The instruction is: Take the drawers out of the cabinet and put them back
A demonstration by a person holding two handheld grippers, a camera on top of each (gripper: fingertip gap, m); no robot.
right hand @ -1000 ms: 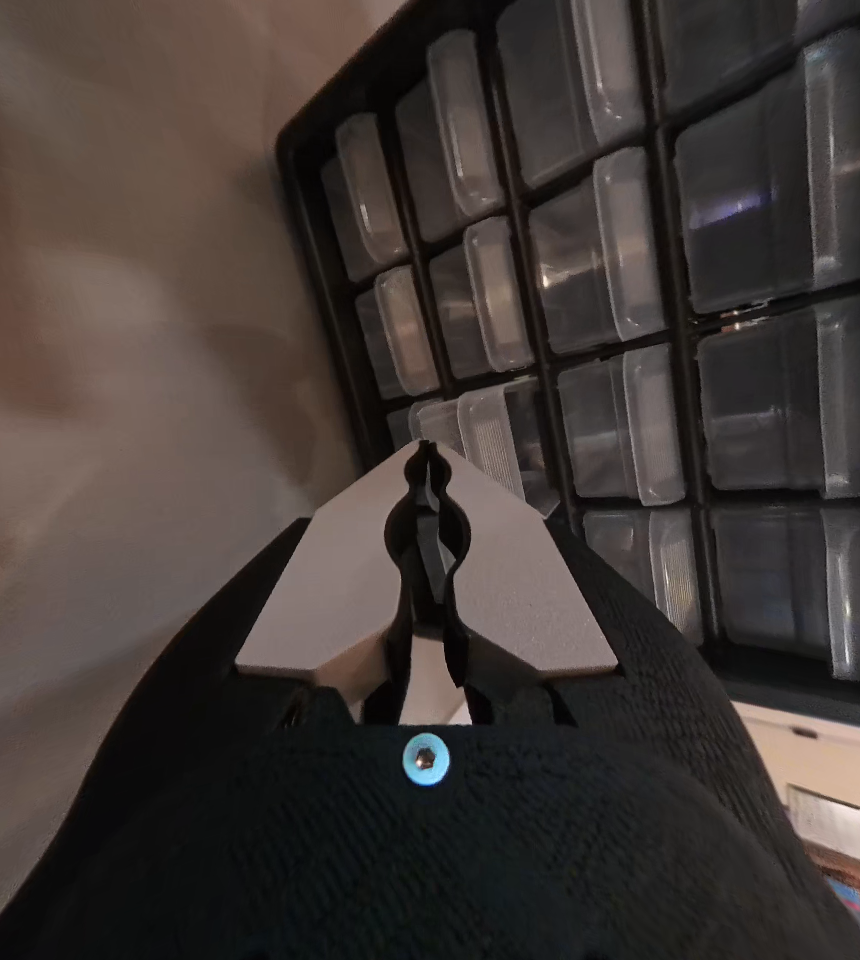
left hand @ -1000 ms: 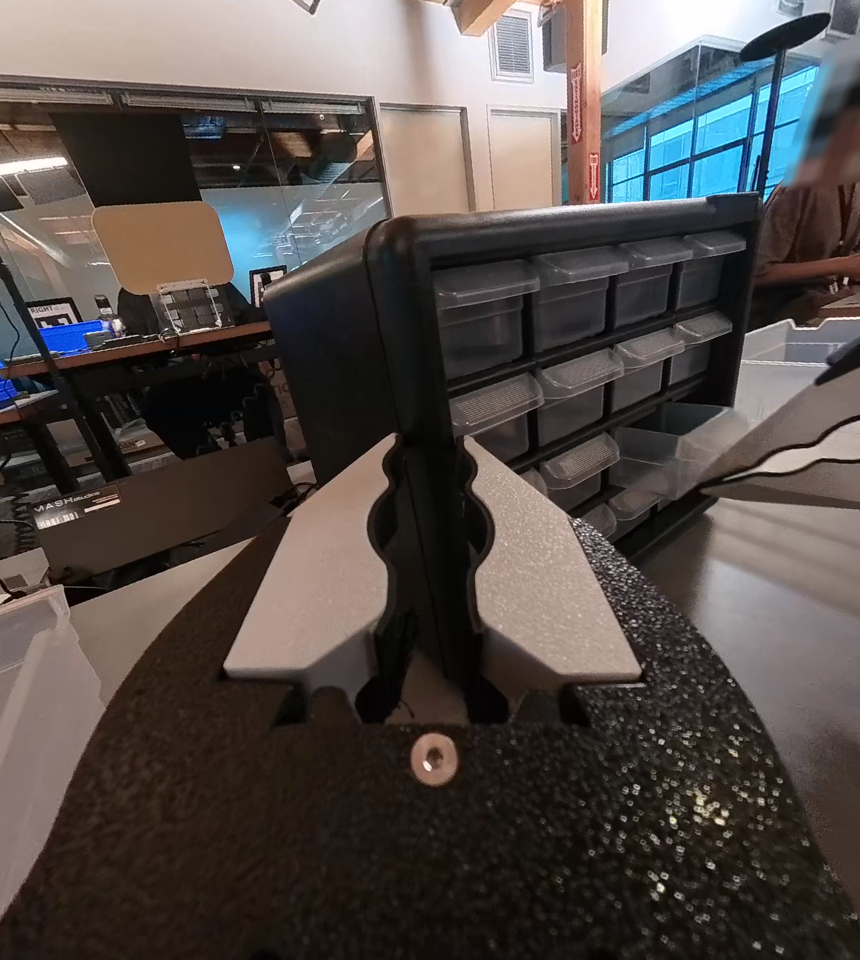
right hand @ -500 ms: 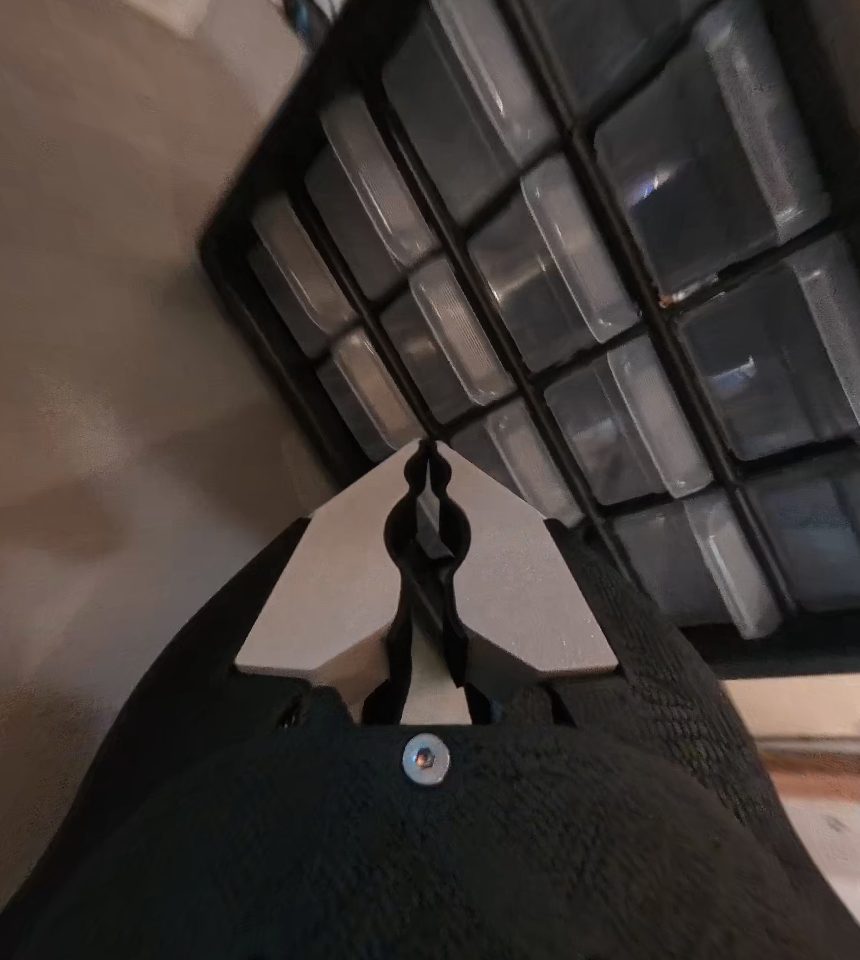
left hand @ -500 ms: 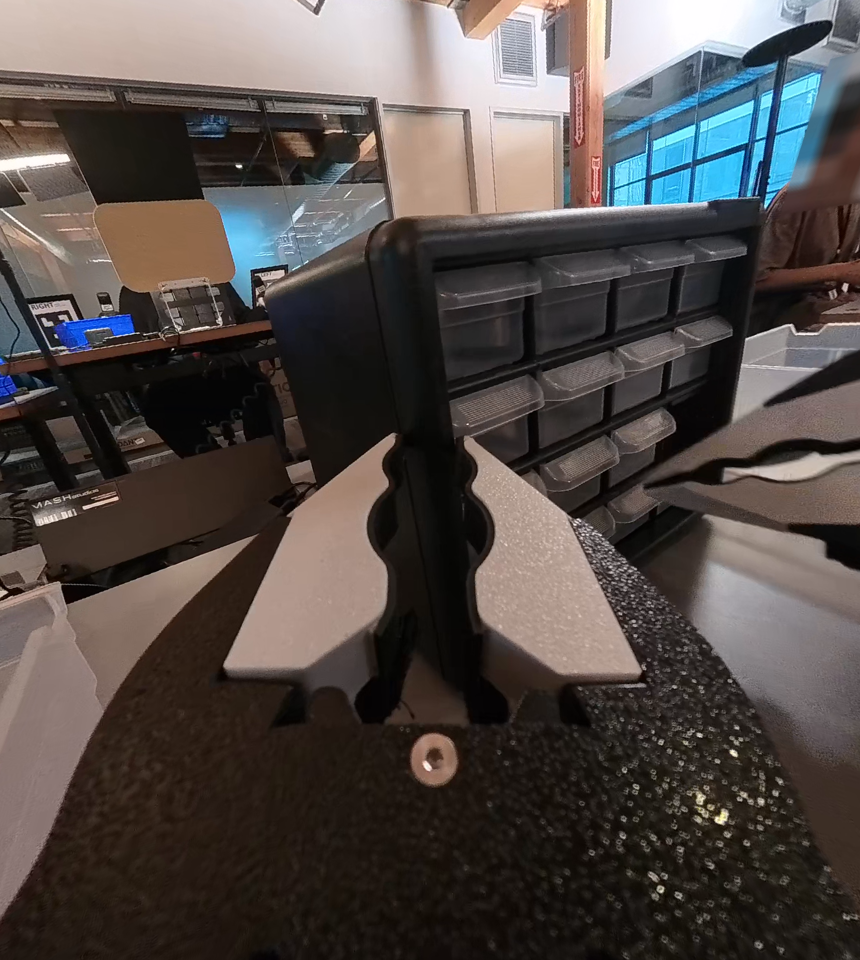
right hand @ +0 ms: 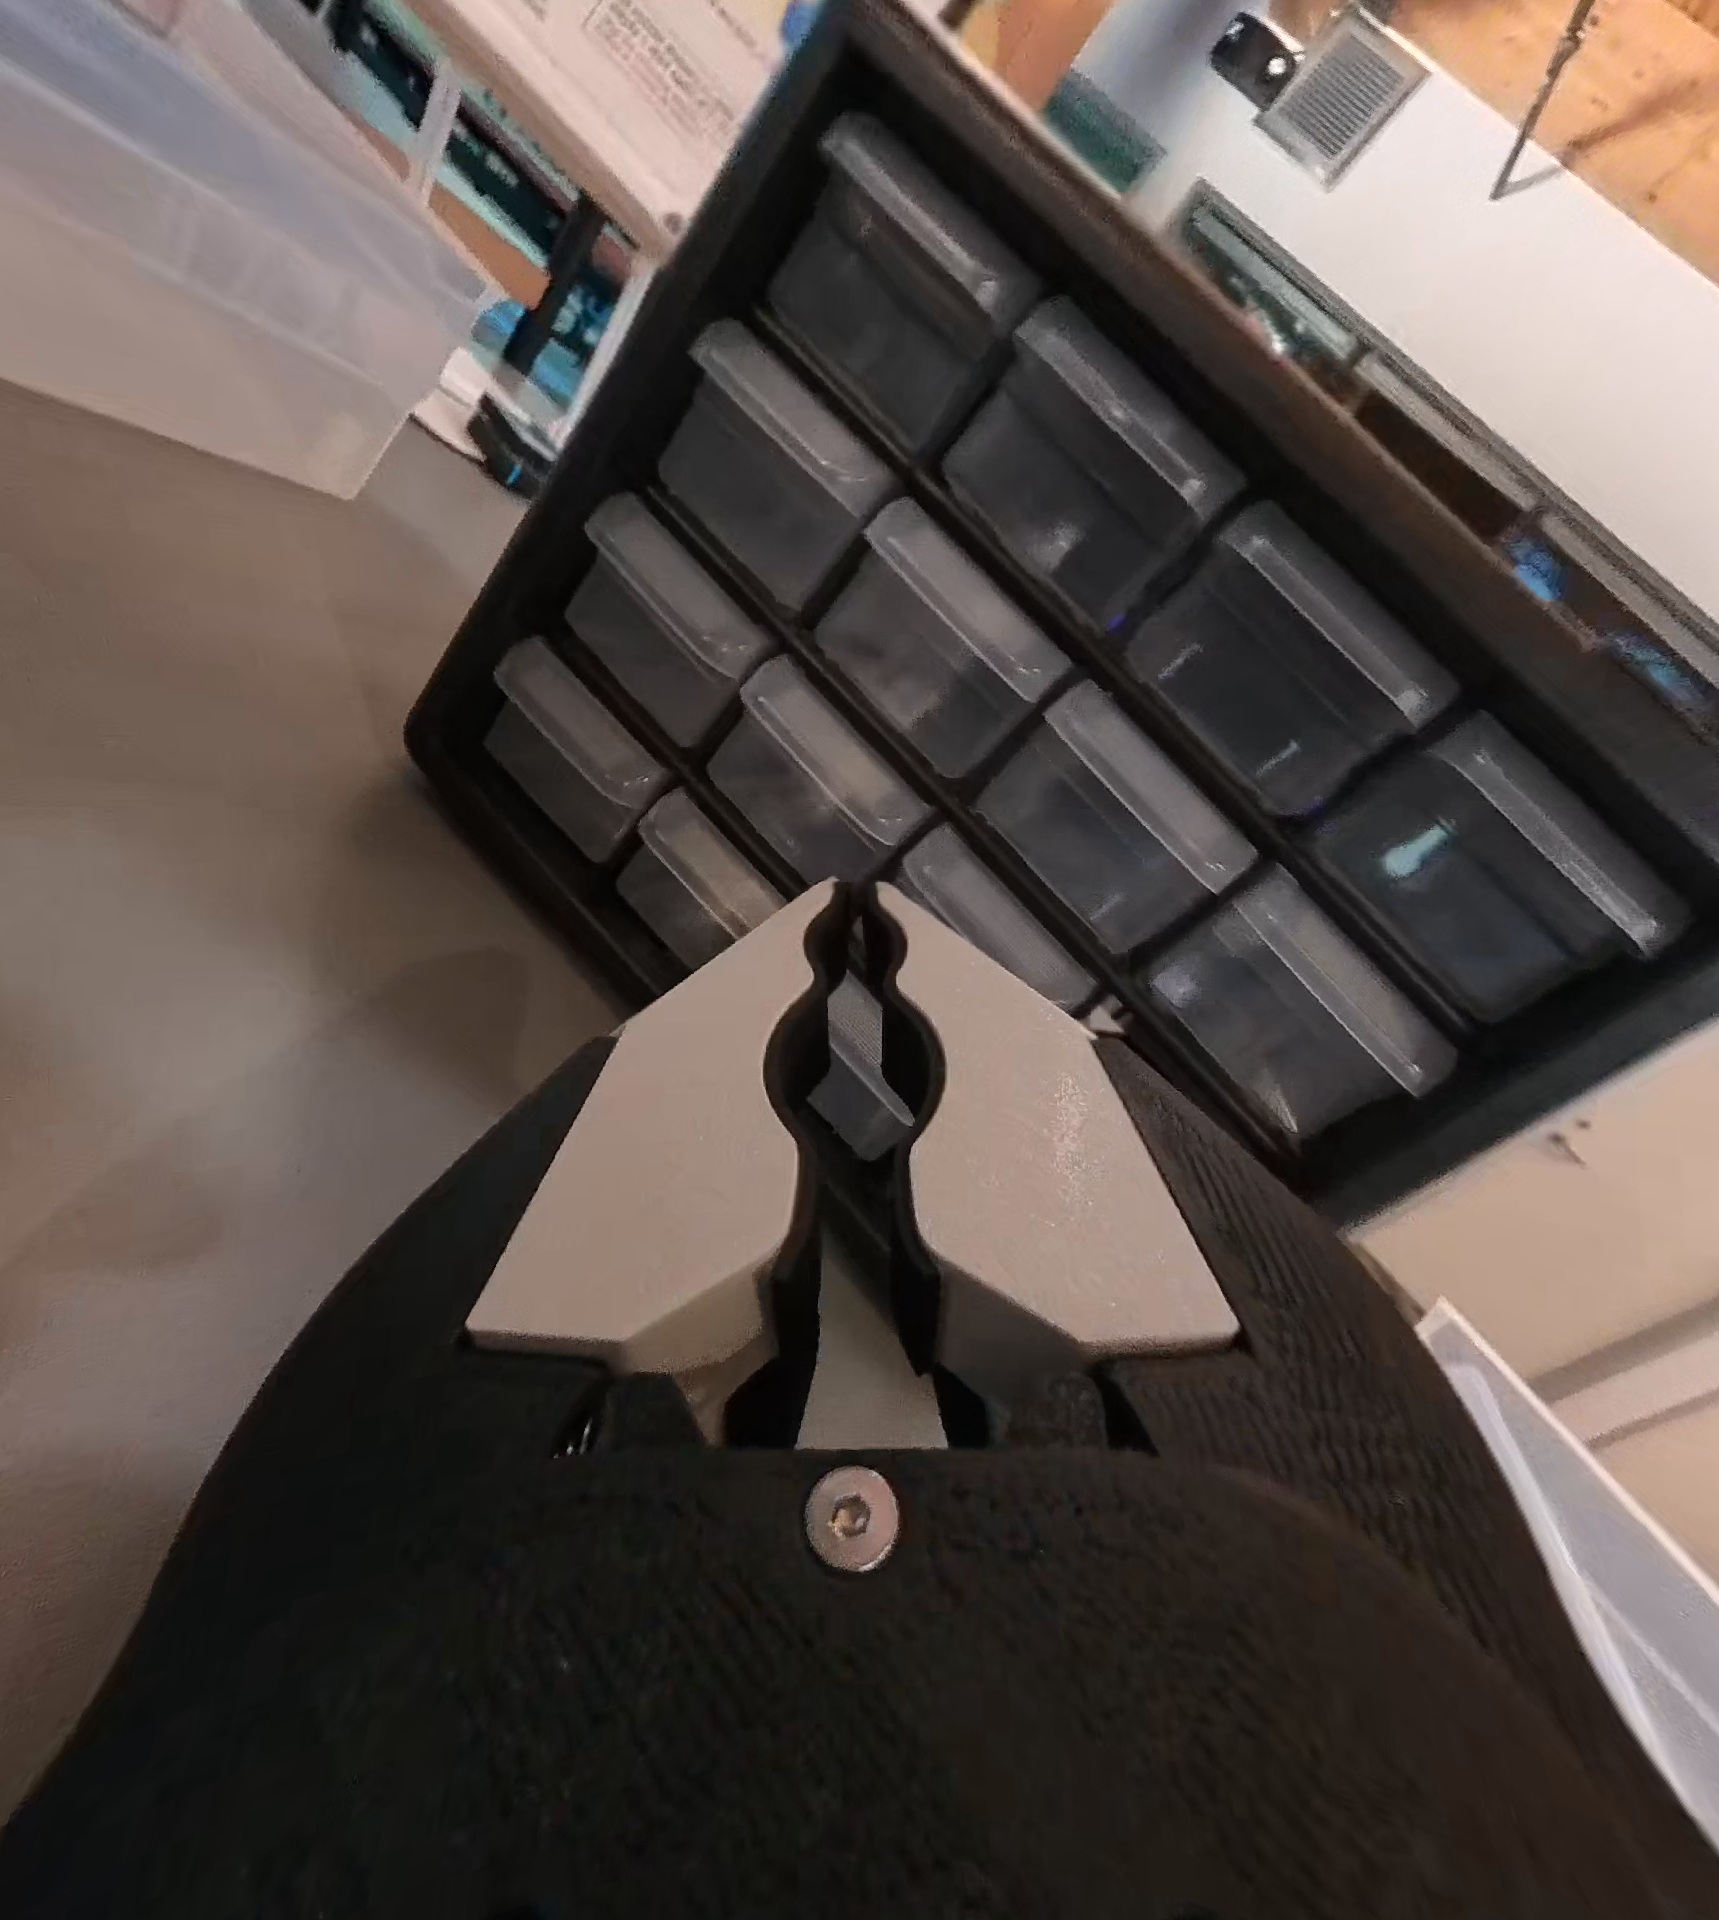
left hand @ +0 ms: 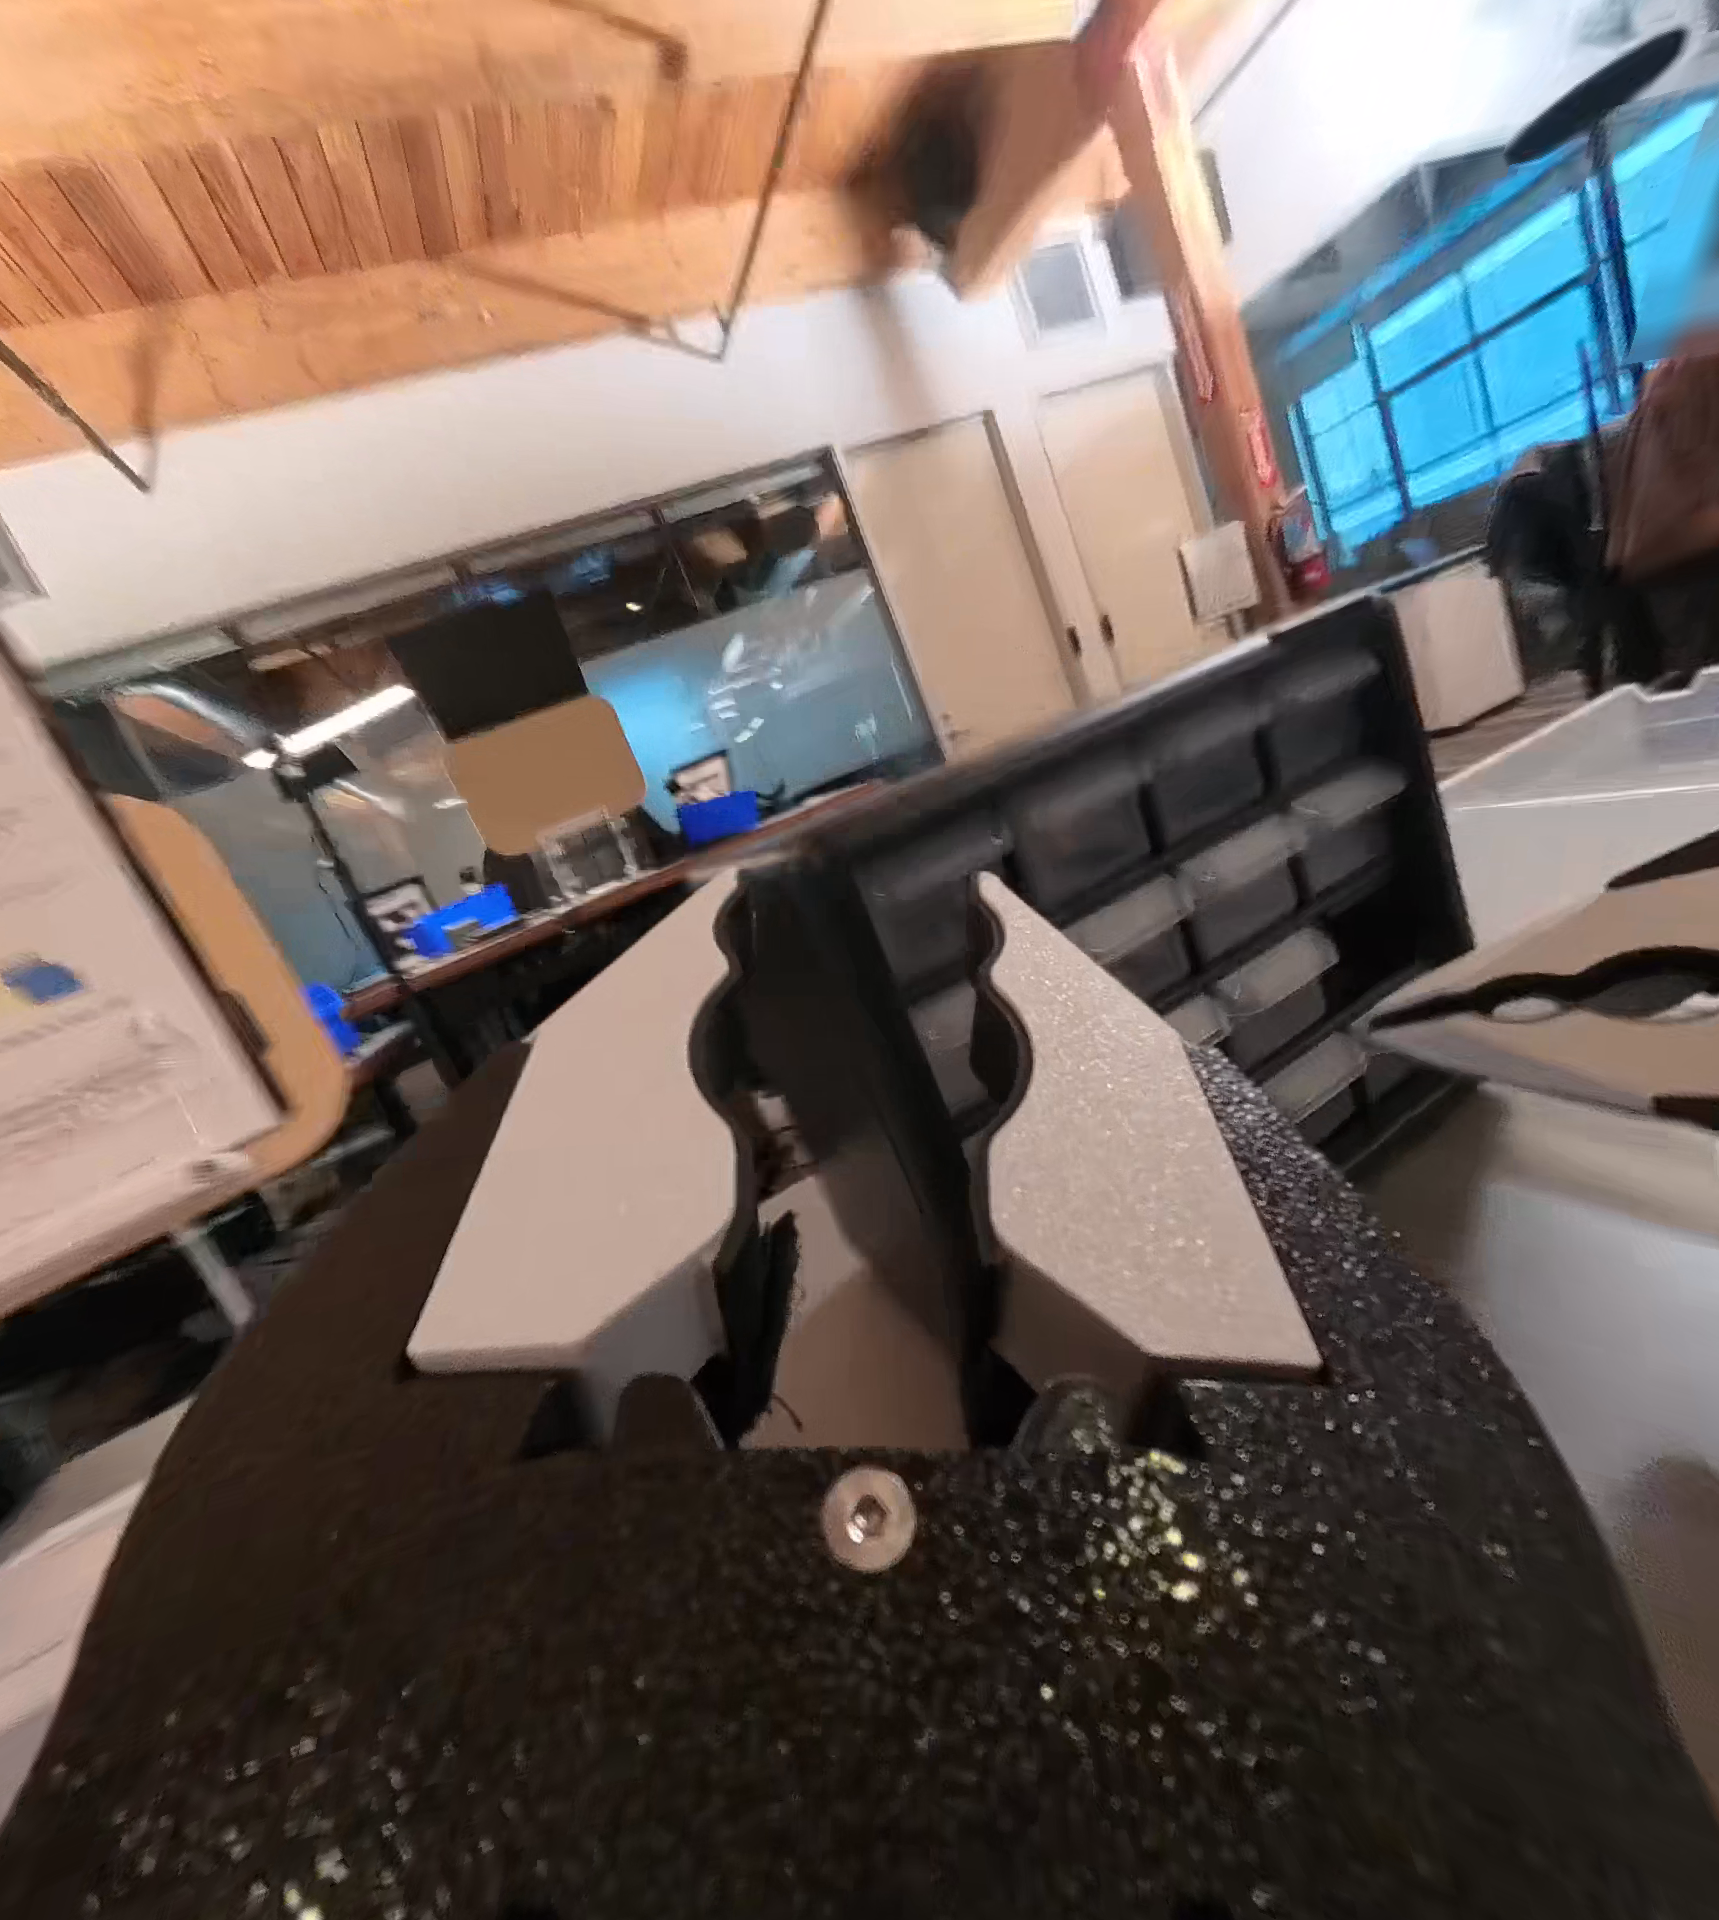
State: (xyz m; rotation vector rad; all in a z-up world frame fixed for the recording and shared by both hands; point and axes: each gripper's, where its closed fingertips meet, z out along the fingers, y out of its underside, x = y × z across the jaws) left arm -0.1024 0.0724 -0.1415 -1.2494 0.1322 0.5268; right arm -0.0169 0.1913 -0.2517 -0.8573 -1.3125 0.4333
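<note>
The black cabinet (right hand: 481, 665) stands on the grey table (right hand: 159, 831), with several clear drawers (right hand: 948, 634) all pushed in. In the left wrist view my left gripper (left hand: 853, 883) is open, and the cabinet's (left hand: 1416, 790) front left corner post stands between its fingers with a gap on the left side. My right gripper (right hand: 850, 899) is shut and empty, its tip just in front of the bottom row of drawers. It also shows in the left wrist view (left hand: 1374, 1023), pointing at the cabinet's lower right.
A clear plastic bin (right hand: 159, 260) stands left of the cabinet. A white bin (left hand: 1613, 748) stands to its right, and a white bin edge (right hand: 1613, 1558) is near my right gripper. A person (left hand: 1717, 468) is at the far right. A white board (left hand: 55, 935) stands at the left.
My left gripper has opened off the cabinet's corner post and tilted up. The right gripper pushed a bottom drawer in, then drew back from the drawer fronts, still shut.
</note>
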